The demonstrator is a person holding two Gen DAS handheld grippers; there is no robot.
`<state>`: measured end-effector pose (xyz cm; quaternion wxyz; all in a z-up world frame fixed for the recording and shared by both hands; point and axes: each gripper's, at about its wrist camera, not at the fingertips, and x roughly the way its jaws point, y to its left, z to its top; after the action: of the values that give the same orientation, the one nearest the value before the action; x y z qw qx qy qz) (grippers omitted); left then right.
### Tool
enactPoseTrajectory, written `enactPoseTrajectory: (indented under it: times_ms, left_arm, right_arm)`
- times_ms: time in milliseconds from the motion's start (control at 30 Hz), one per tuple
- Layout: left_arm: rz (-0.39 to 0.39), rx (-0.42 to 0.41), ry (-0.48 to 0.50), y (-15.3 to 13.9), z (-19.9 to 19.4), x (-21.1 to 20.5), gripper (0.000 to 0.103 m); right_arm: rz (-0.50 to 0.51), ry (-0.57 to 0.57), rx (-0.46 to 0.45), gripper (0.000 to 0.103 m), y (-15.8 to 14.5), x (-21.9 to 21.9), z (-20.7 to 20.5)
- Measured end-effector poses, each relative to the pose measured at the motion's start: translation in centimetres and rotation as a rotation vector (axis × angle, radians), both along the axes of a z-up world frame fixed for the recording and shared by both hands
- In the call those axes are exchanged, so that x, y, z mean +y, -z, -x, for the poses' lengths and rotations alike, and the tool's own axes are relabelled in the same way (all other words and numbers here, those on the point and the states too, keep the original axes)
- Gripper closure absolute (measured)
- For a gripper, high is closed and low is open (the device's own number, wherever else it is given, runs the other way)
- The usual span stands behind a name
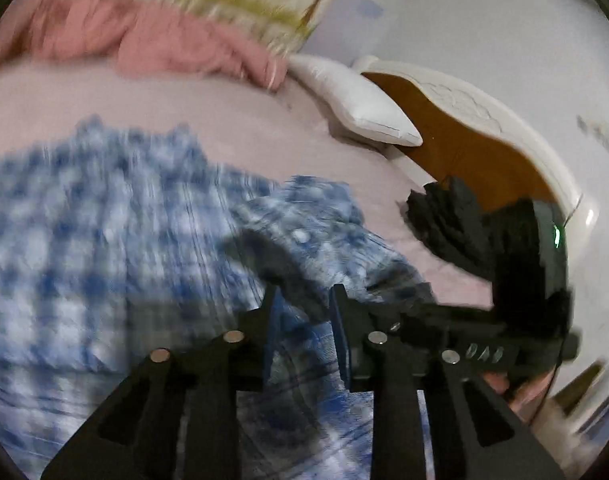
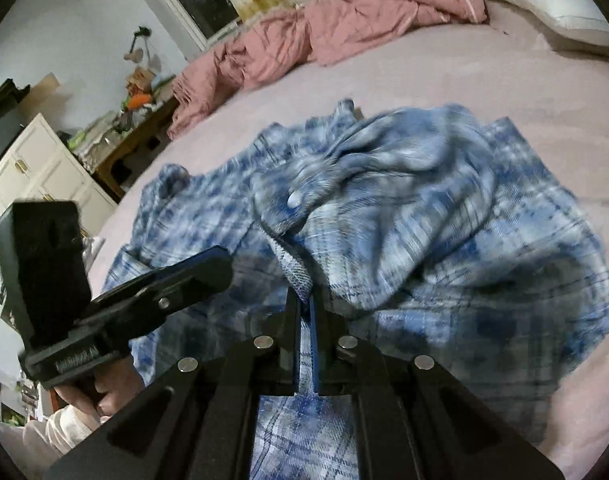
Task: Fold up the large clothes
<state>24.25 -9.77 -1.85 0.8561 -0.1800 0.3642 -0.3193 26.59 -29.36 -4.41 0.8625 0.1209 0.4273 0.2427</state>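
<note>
A blue and white plaid shirt point(image 2: 404, 232) lies rumpled on the pale pink bed point(image 2: 444, 80). My right gripper point(image 2: 304, 308) is shut on a fold of the shirt and lifts it off the bed. My left gripper point(image 1: 304, 300) stands with its fingers apart over the shirt point(image 1: 84, 240), which is blurred by motion; fabric shows between the fingers, but they do not pinch it. The left gripper also shows at the left of the right wrist view point(image 2: 144, 292), held in a hand.
A crumpled pink quilt point(image 2: 324, 28) lies along the far side of the bed. A white pillow point(image 1: 360, 104) rests by the white and brown headboard point(image 1: 476, 120). A cluttered wooden desk point(image 2: 132, 136) and a white cabinet point(image 2: 36, 172) stand beyond the bed's left edge.
</note>
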Motion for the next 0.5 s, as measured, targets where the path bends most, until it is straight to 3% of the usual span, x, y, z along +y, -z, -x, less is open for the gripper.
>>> enactPoseTrajectory:
  times_ms: [33, 200, 300, 367, 400, 433, 500]
  left_arm:
    - [0.040, 0.028, 0.014, 0.4, -0.1, 0.4, 0.072]
    - [0.066, 0.135, -0.029, 1.5, -1.6, 0.3, 0.052]
    - [0.129, 0.224, -0.050, 2.5, -3.3, 0.4, 0.053]
    - [0.177, 0.246, -0.041, 2.8, -4.2, 0.4, 0.064]
    - [0.184, 0.258, -0.021, 2.9, -4.5, 0.3, 0.090]
    - [0.175, 0.270, -0.005, 3.0, -4.9, 0.2, 0.099]
    - [0.144, 0.250, -0.025, 2.4, -5.1, 0.5, 0.100]
  right_arm:
    - [0.014, 0.003, 0.008, 0.099, 0.3, 0.2, 0.0]
    - [0.019, 0.001, -0.003, 0.099, 0.3, 0.6, 0.2]
    - [0.024, -0.005, -0.006, 0.099, 0.2, 0.6, 0.3]
    - [0.031, -0.013, -0.005, 0.099, 0.1, 0.9, 0.3]
    - [0.033, -0.016, -0.005, 0.099, 0.2, 0.9, 0.3]
    - [0.034, -0.020, -0.004, 0.098, 0.1, 1.0, 0.3]
    - [0.052, -0.032, -0.020, 0.098, -0.2, 1.0, 0.5]
